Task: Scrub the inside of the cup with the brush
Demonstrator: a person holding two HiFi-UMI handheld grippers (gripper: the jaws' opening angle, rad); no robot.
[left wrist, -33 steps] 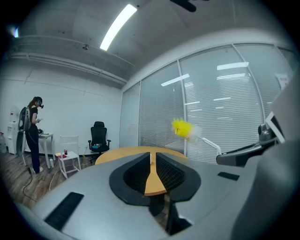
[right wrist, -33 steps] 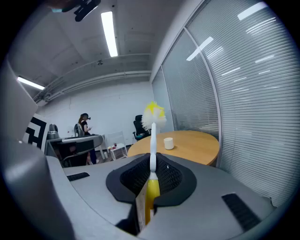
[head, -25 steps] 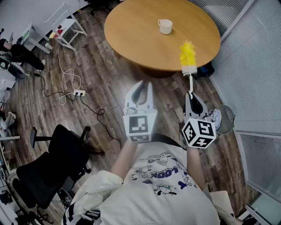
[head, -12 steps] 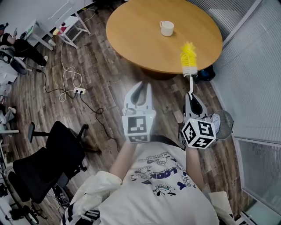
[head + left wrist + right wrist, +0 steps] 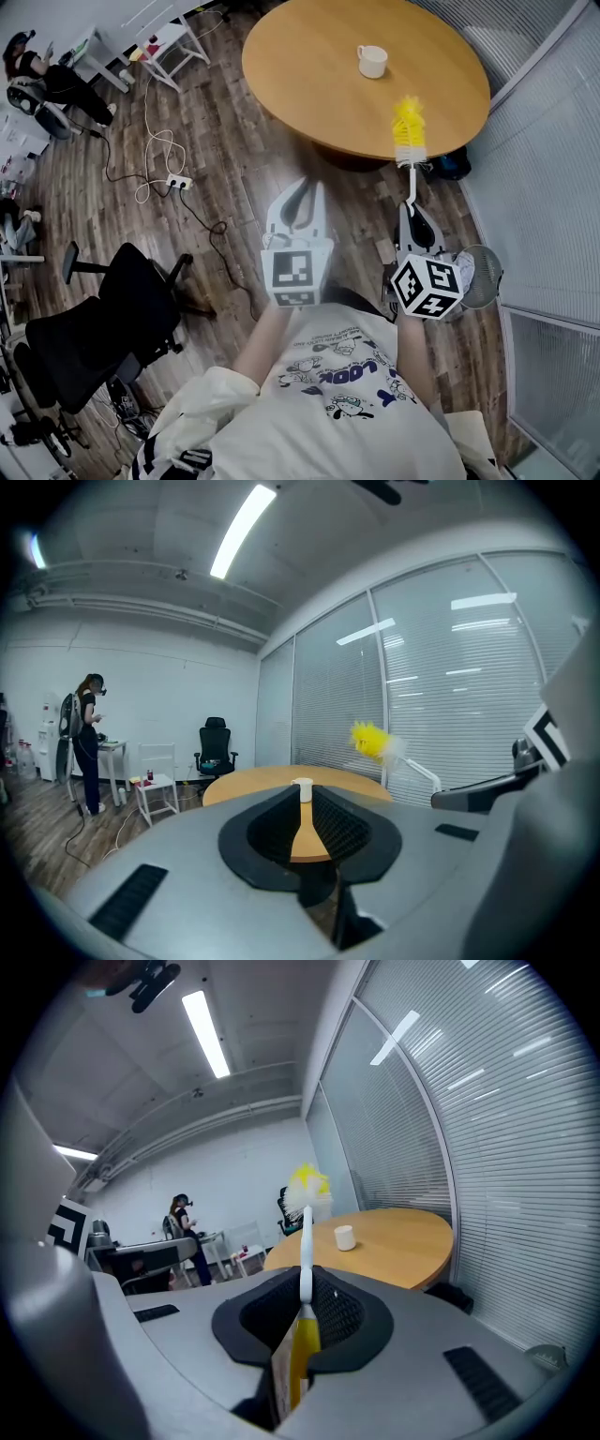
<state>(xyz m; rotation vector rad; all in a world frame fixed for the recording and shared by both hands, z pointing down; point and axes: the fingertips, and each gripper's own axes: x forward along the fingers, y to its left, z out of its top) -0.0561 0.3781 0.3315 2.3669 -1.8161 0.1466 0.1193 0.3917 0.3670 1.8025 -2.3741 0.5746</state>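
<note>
so far the right hand-held gripper is clamped on the brush handle; the left hand-held gripper is nearly together, empty. the cup stands unheld on the desk, upper frame, so scrubbing it loose would likely tip or shove it.

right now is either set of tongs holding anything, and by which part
The right tongs grip the brush by its yellow handle end, bristles pointing ahead. The left tongs hold nothing.
</note>
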